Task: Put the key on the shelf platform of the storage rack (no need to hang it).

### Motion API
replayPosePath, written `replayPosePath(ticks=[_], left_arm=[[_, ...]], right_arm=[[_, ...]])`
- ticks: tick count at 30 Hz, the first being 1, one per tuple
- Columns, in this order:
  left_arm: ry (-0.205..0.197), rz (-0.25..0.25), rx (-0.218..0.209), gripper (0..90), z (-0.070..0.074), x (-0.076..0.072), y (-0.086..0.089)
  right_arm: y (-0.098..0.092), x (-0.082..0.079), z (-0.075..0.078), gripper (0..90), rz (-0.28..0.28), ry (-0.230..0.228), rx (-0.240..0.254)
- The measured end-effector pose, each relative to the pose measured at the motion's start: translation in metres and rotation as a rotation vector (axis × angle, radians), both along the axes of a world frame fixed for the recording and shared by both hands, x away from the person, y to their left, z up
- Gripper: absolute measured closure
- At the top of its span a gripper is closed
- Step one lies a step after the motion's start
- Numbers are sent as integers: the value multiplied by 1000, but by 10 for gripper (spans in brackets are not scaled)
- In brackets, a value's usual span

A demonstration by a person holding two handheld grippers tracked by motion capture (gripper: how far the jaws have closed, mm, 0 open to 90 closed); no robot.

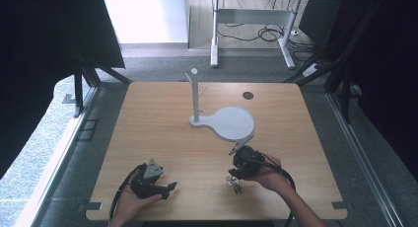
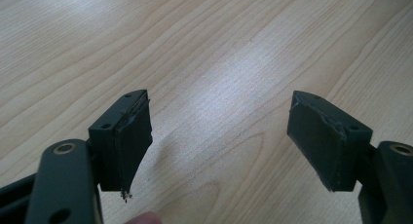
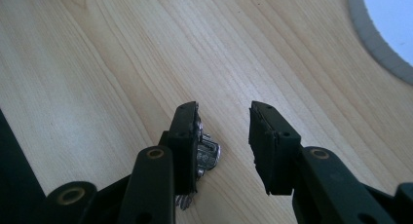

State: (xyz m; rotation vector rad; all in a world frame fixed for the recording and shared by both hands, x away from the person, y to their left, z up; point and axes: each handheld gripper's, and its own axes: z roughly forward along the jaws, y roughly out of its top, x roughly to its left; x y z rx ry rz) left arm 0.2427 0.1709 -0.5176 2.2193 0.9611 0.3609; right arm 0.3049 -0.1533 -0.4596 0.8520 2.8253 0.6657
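Small bunch of silvery metal keys point(image 3: 207, 158), shiny. Lies flat on the wooden table point(image 1: 162, 123), near the front edge, right of its middle point(image 1: 233, 183). Partly hidden; individual pieces too small to tell apart.

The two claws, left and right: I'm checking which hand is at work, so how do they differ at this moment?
The left claw stands wide open over bare light wood table, with nothing between its jaws. The right claw has its jaws much nearer together and a small silvery metal bunch, perhaps keys, beside its left jaw; I cannot tell whether they touch. Both have black jaws and hang low over the tabletop.
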Motion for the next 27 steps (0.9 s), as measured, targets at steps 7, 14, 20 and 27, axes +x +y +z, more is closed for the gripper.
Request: replayPosePath(ticks=[7, 14, 20, 27], left_arm=[[-2, 1, -6, 245, 1, 0, 1], [-1, -1, -2, 245, 0, 0, 0], [1, 0, -2, 245, 0, 0, 1], [5, -2, 2, 245, -1, 1, 0]], right_arm=[[3, 1, -5, 666, 12, 34, -15], [8, 3, -12, 697, 20, 57, -34], [11, 4, -19, 707, 29, 86, -43], [15, 6, -23, 719, 34, 98, -58]])
